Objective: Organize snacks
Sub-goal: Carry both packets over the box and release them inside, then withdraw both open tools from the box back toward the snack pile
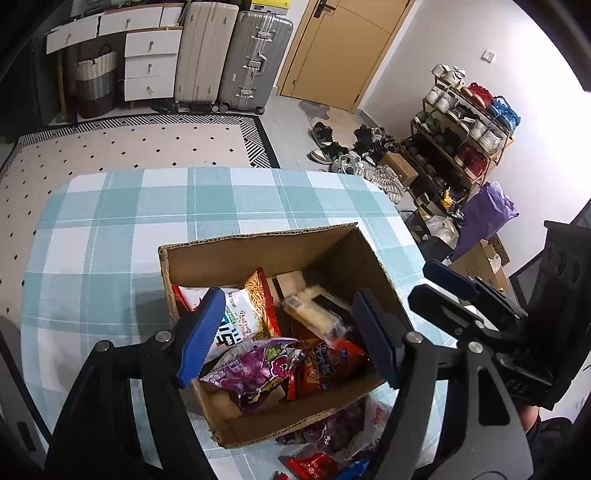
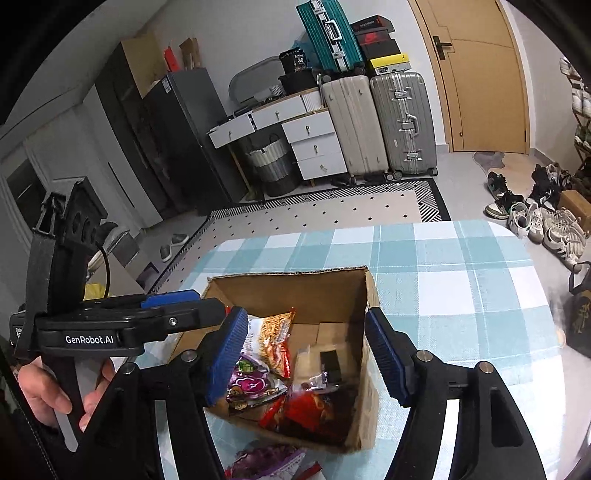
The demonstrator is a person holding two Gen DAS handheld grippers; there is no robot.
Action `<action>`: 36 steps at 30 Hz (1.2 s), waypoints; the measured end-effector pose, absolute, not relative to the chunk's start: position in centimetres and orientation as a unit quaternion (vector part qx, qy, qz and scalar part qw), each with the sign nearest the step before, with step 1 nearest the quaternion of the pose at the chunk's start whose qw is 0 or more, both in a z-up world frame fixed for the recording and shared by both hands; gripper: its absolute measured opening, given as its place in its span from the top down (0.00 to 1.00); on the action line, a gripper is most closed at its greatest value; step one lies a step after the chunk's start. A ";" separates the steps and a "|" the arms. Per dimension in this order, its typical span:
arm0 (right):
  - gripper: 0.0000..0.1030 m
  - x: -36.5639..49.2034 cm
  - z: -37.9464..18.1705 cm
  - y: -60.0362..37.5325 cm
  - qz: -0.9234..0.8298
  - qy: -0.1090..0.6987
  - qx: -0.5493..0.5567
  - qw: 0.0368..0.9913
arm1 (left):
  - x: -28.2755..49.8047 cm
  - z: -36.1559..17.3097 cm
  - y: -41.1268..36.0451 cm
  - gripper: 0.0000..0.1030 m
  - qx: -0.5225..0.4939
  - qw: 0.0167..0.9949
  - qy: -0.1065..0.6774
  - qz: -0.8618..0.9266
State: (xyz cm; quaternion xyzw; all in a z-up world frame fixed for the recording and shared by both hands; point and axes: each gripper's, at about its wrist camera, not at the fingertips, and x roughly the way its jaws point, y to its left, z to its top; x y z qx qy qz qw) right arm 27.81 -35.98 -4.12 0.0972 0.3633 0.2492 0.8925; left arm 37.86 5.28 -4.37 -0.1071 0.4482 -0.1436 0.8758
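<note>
Box (image 1: 266,254): centre frame, holds several snack packets (image 1: 258,373).
Remaining: loose packets (image 1: 332,439) on surface (image 1: 110,221), lower frame.
Left gripper (image 1: 288,343): jaws wide, empty.
Right gripper (image 2: 306,362): jaws wide, empty.

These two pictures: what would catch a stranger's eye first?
An open cardboard box stuffed with bright snack packets sits on the blue checked tablecloth. Both the left gripper and right gripper hang open above it, empty. A few more packets lie outside against its near wall.

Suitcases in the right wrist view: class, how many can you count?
3. A beige suitcase and a silver suitcase stand side by side near the door; a teal suitcase sits above them. Others may be hidden.
</note>
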 end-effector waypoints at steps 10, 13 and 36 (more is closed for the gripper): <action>0.33 24.1 -1.0 -36.4 0.255 0.333 0.088 0.904 | 34.1 -2.2 4.9 0.32 -0.092 0.888 0.429 -0.136; 0.29 22.9 0.1 -36.5 0.255 0.324 0.086 0.907 | 32.7 -1.3 4.6 0.32 -0.086 0.892 0.421 -0.140; 0.15 10.7 4.5 -37.9 0.264 0.275 0.070 0.922 | 20.3 2.9 3.4 0.16 -0.051 0.924 0.364 -0.104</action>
